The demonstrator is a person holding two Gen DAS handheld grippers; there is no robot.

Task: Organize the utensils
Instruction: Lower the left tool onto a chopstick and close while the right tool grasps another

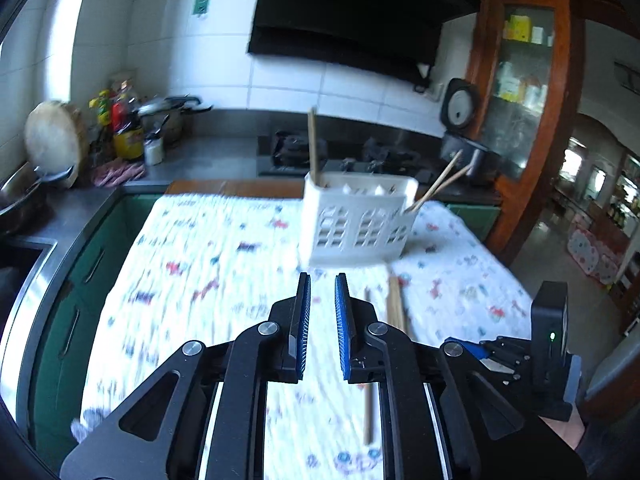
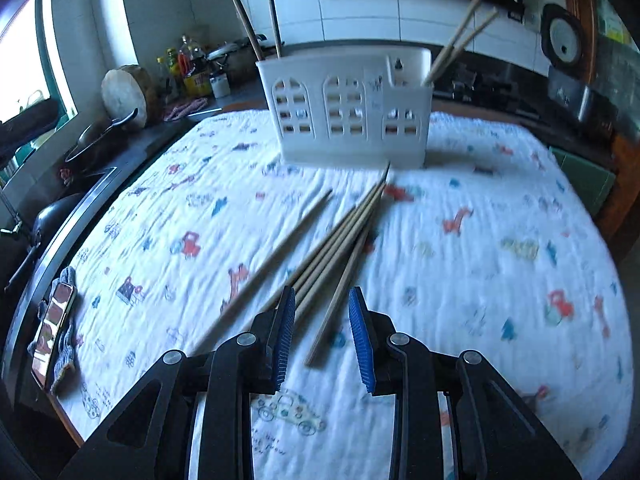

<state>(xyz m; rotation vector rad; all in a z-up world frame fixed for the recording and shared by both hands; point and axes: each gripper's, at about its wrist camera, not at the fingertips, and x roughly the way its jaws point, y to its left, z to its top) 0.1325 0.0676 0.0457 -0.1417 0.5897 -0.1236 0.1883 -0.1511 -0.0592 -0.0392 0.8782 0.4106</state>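
A white slotted utensil holder (image 1: 356,222) (image 2: 348,110) stands at the far side of the patterned cloth. It holds a few wooden chopsticks (image 1: 313,144) (image 2: 460,40), some at its left end, two at its right. Several loose chopsticks (image 2: 340,236) lie on the cloth in front of it. My left gripper (image 1: 322,280) is open and empty, above the cloth short of the holder, with chopsticks (image 1: 395,304) just to its right. My right gripper (image 2: 322,294) is open, low over the near ends of the loose chopsticks, with one lying between its fingers.
The white printed cloth (image 2: 480,240) covers the table. A phone on a rag (image 2: 52,332) lies at its left edge. A counter with bottles (image 1: 120,128), a round board (image 1: 54,138) and a stove (image 1: 340,152) runs behind. A wooden cabinet (image 1: 524,92) stands at right.
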